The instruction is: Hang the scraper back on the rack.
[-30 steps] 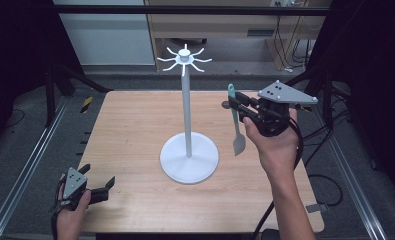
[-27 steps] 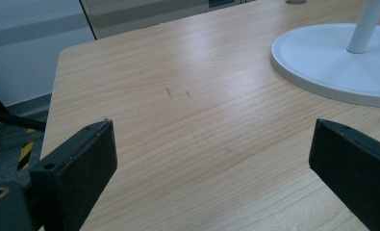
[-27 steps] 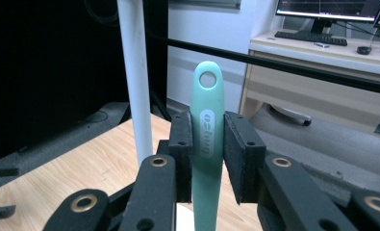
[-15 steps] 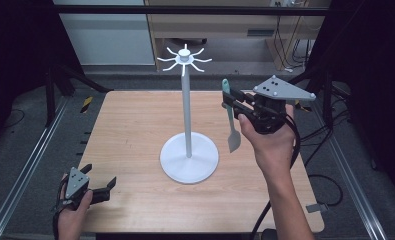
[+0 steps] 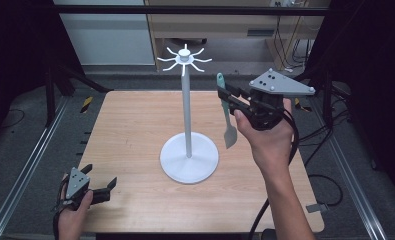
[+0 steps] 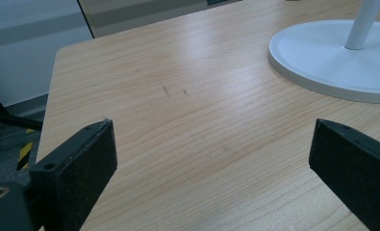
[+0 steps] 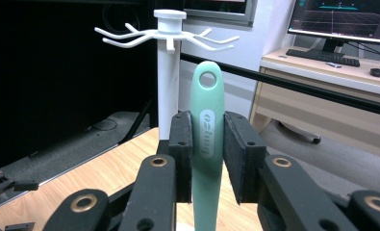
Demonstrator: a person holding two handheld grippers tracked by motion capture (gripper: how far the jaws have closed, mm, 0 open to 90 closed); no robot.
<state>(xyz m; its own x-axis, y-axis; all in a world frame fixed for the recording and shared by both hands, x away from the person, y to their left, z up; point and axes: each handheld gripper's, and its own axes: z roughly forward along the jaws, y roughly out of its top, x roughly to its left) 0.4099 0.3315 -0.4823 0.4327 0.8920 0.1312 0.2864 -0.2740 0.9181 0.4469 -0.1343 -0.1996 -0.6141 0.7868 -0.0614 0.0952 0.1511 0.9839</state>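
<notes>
A: What stands near the spatula (image 5: 227, 114)?

B: The rack (image 5: 188, 115), a white pole on a round base in the middle of the bench (image 5: 135, 125), with thin hooks fanning out from a cap at its top. The spatula hangs in the air just to the right of the pole, apart from it, handle up and blade down. In the right gripper view the pole (image 7: 168, 86) rises straight behind the handle, and the hooks (image 7: 130, 34) spread above it.

A: And what does the spatula look like?

B: Pale green, with a hole (image 7: 207, 79) through the handle's top end and an oval mark pressed into the handle. The blade (image 5: 230, 136) is flat and greyish.

A: What about the claws?

B: The right claw (image 7: 208, 144) is closed tight on the handle, a pad on each side, below the hole. The left claw (image 6: 211, 159) gapes wide with nothing in it, low over the bench's near left corner, the rack's base (image 6: 336, 57) ahead of it.

A: What of the surface and the room?

B: The bench is pale wood with faint scuffs. Grey floor lies around it, with metal rails along both sides, black cables to the right, and a desk with monitors (image 7: 344, 19) and a keyboard beyond.
</notes>
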